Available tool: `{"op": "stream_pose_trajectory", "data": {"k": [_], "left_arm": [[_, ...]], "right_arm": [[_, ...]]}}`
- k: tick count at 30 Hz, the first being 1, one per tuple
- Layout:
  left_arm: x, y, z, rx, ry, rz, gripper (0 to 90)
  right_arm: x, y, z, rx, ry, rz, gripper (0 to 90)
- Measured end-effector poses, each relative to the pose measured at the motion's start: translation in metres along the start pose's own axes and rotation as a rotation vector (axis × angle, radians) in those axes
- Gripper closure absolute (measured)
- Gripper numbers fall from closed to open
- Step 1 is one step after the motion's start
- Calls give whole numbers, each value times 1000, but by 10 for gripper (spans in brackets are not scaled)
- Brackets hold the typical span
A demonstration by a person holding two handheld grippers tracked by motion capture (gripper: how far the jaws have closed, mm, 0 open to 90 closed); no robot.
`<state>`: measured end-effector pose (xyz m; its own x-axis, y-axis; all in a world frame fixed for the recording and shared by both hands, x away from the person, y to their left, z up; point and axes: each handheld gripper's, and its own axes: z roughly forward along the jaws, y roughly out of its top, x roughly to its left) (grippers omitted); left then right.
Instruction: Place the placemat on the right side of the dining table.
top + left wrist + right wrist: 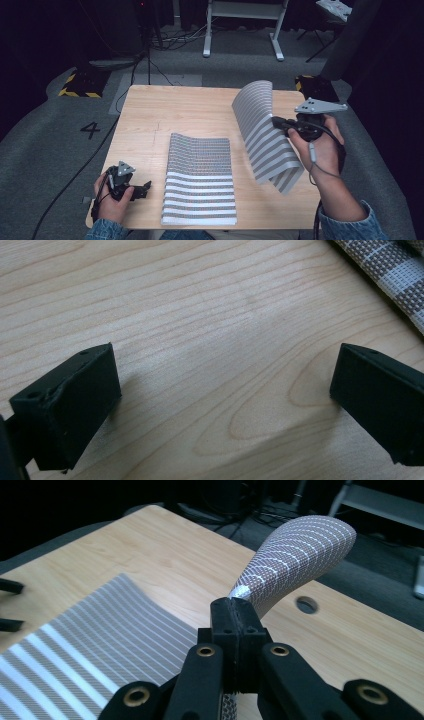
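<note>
Your right tongs [276, 121] are pinching the limp, light striped mat [265, 132] by its edge; your left tongs [145, 188] are gaping wide over the bench [150, 125].

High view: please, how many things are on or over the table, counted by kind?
Striped placemats: 2, one flat on the table, one lifted and curling, pinched in the right gripper
Hand-held grippers: 2, the other the left gripper, jaws apart over bare wood
Total: 4
</note>
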<state>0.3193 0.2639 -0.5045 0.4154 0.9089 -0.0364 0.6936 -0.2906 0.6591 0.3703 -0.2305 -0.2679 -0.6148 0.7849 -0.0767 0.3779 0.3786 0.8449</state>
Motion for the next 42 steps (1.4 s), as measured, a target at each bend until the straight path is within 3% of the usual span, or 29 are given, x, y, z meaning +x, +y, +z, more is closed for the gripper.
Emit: {"op": "stream_pose_trajectory", "data": {"k": [9,22,27,34,38,42], "left_arm": [[1,1,1,1,2,1,0],[1,1,1,2,-3,2,0],[1,1,1,1,-2,1,0],[1,1,1,2,2,0,0],[1,1,1,1,0,0,0],[1,1,1,1,0,0,0]], "right_arm": [[-44,-8,-23,23,-133,43,900],[-99,-27,-39,60,-272,99,900],[-116,-30,-50,78,-329,98,900],[-126,-37,-54,111,-383,83,900],[-119,-46,-38,144,-362,66,900],[-109,-53,-21,148,-305,66,900]]}}
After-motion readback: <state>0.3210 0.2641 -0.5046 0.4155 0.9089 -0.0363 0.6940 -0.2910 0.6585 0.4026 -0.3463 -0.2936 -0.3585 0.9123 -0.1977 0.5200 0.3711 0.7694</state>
